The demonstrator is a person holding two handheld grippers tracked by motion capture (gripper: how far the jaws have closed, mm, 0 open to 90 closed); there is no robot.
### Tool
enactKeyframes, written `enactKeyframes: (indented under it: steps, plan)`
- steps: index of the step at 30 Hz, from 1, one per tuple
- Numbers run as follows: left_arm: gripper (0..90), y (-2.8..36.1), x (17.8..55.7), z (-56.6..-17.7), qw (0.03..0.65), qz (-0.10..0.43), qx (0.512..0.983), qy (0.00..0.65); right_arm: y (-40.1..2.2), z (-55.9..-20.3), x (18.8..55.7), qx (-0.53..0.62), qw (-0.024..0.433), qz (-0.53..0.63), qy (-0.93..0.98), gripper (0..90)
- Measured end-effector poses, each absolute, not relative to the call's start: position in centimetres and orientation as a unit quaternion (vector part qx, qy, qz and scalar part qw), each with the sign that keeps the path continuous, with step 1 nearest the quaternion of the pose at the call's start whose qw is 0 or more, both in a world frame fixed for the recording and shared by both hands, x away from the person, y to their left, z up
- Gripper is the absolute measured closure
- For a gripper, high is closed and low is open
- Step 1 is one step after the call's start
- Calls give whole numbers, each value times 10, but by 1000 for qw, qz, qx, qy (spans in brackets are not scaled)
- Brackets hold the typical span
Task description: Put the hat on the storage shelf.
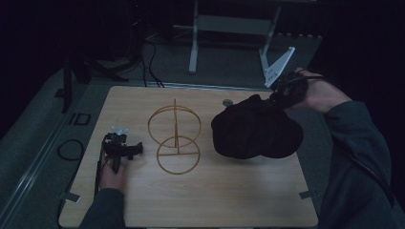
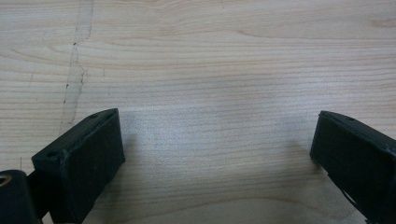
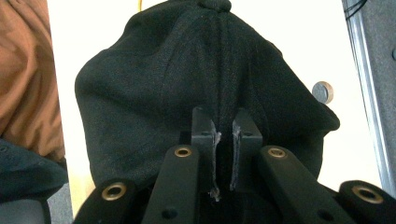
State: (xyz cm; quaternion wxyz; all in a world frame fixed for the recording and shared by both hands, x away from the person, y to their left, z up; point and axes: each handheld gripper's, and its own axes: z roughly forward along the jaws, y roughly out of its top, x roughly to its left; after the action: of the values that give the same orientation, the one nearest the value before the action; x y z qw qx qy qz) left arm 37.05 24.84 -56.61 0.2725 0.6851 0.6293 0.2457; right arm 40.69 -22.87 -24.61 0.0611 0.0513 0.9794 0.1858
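Beside the wire stand [image 1: 175, 138], right gripper [image 3: 226, 135] pinches what looks like a black cap [image 3: 187, 88]; left gripper [image 2: 219, 154] spread.

On my table [image 1: 239, 205], the wire stand [image 1: 175, 138] sits centre-left, the cap [image 1: 255, 129] just to its right. My left gripper [image 1: 125, 149] rests left of the stand; my right gripper [image 1: 282, 95] pinches the cap's far edge.

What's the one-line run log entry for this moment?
right gripper: shut on black cap, at its far edge | left gripper: open, empty, low over table | wire stand: upright, bare
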Motion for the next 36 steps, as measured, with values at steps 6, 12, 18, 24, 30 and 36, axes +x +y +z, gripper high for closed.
enactKeyframes:
  steps: [6,12,18,24,30,36]
  plan:
    - [23,248,370,-566,272,246,685,629,-226,-243,408,50,61,190,979,831]
    - [23,248,371,-566,273,246,685,629,-222,-241,410,48,64,192,978,831]
    - [23,248,371,-566,272,246,685,629,-220,-238,410,48,68,202,976,830]
    - [23,248,371,-566,272,246,685,629,-219,-234,411,46,70,213,973,830]
    - [23,248,371,-566,273,246,685,629,-216,-229,410,42,73,223,971,830]
    - [23,248,371,-566,272,246,685,629,-213,-223,409,39,78,228,970,831]
